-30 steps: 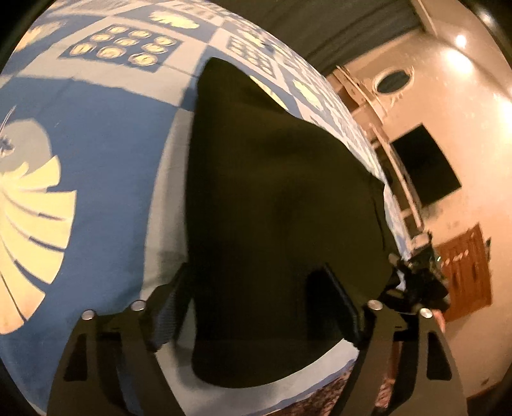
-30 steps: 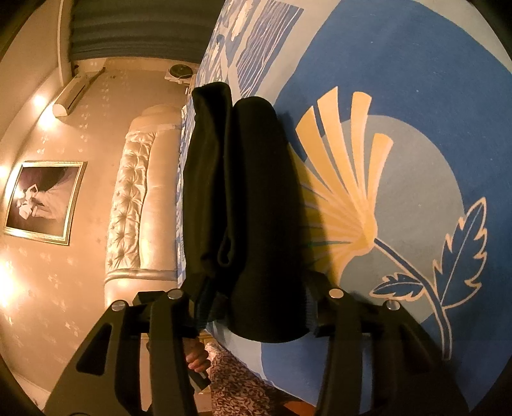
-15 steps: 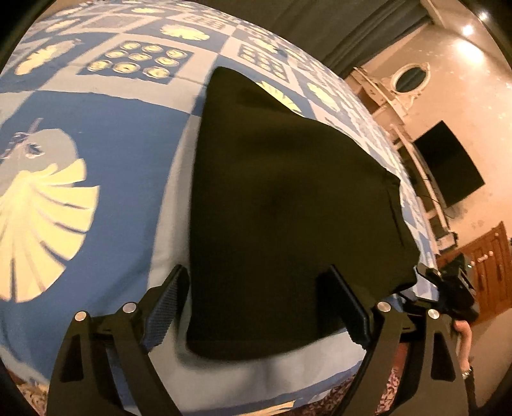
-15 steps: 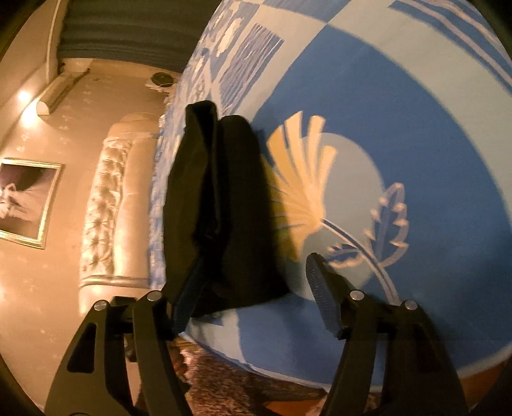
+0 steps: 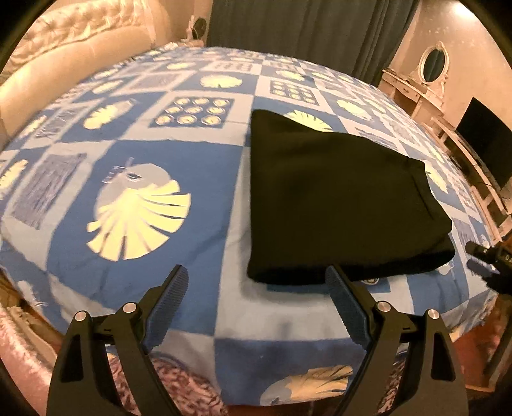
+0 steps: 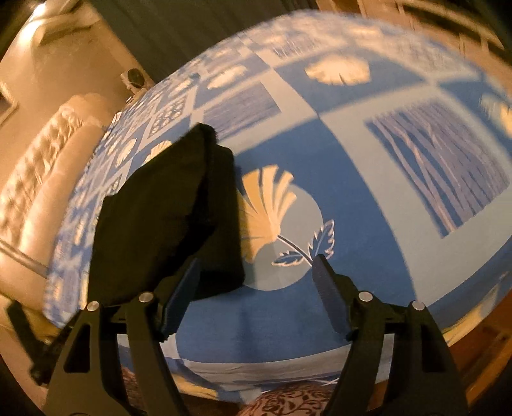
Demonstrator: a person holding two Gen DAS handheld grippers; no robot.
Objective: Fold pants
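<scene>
Black pants point(image 5: 336, 198) lie folded into a thick flat stack on the blue patterned bedspread point(image 5: 179, 166). My left gripper point(image 5: 257, 278) hangs open just off the stack's near edge, with nothing between its fingers. Seen from the right wrist, the same pants point(image 6: 166, 217) lie to the left. My right gripper point(image 6: 256, 265) is off them, its jaws opening, and only bedspread point(image 6: 336, 179) shows between its fingers. The right gripper's dark tips point(image 5: 480, 256) peek in at the right edge of the left wrist view.
A tufted cream headboard point(image 5: 73, 44) runs along the bed's far left side. Dark curtains point(image 5: 304, 28) hang behind the bed. A white dresser with an oval mirror point(image 5: 432, 64) and a dark screen point(image 5: 486, 140) stand at the right. The bed's near edge drops to patterned carpet point(image 6: 288, 400).
Both grippers let go of the pants' near edge and pulled back and up, away from the stack. The right jaws widened. The pants stay folded on the bed.
</scene>
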